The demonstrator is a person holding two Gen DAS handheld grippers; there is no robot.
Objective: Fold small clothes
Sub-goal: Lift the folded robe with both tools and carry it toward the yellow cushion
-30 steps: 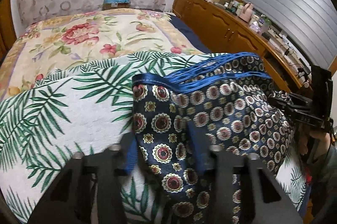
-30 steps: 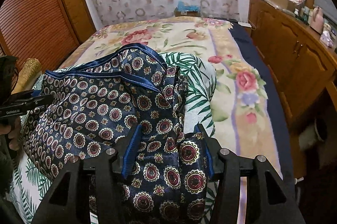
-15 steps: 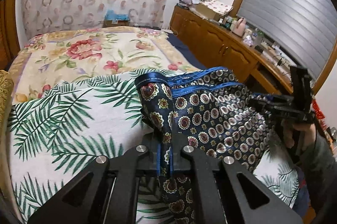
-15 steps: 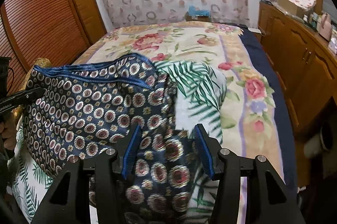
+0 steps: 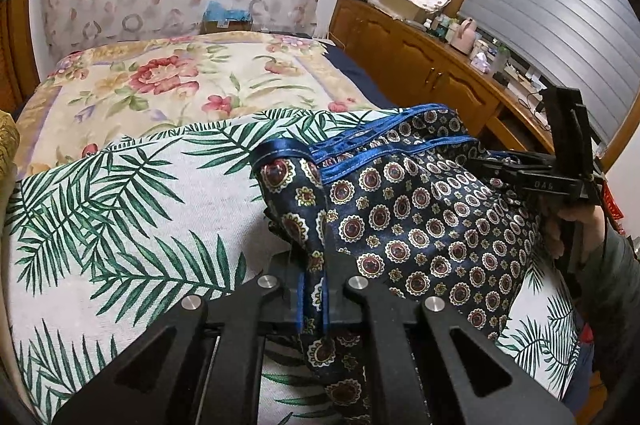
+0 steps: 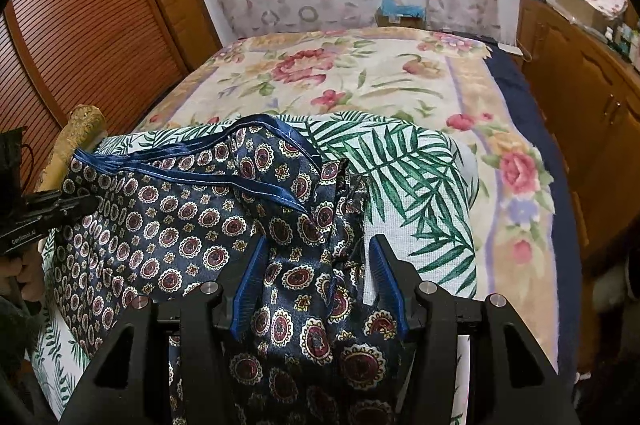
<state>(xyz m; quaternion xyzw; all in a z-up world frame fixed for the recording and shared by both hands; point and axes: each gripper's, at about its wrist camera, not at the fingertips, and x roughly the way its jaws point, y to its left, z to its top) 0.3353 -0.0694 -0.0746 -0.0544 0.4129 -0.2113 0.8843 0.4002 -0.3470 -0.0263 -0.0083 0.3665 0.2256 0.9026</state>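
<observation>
Our left claw [image 5: 313,299] is pinched tight on a bunched corner of the shorts [image 5: 420,225], the fabric squeezed into a narrow strip between its blue pads. Our right claw [image 6: 320,285] stands wide apart, with the cloth lying loose between its fingers [image 6: 250,275]; in the right wrist view the pads seem clear of the fabric, though the folds hide part of them and we cannot be sure.

The shorts are dark blue with rows of round red and white medallions and a shiny blue waistband [image 5: 360,145]. They stretch between the two claws, the waistband on the side away from us, and rest on a white blanket with green palm leaves [image 5: 120,217]. That blanket covers the near end of the bed [image 6: 360,73], over a cream bedspread with pink flowers. Along the bed's right side runs a low wooden cabinet [image 5: 420,65] with small items crowded on top.
</observation>
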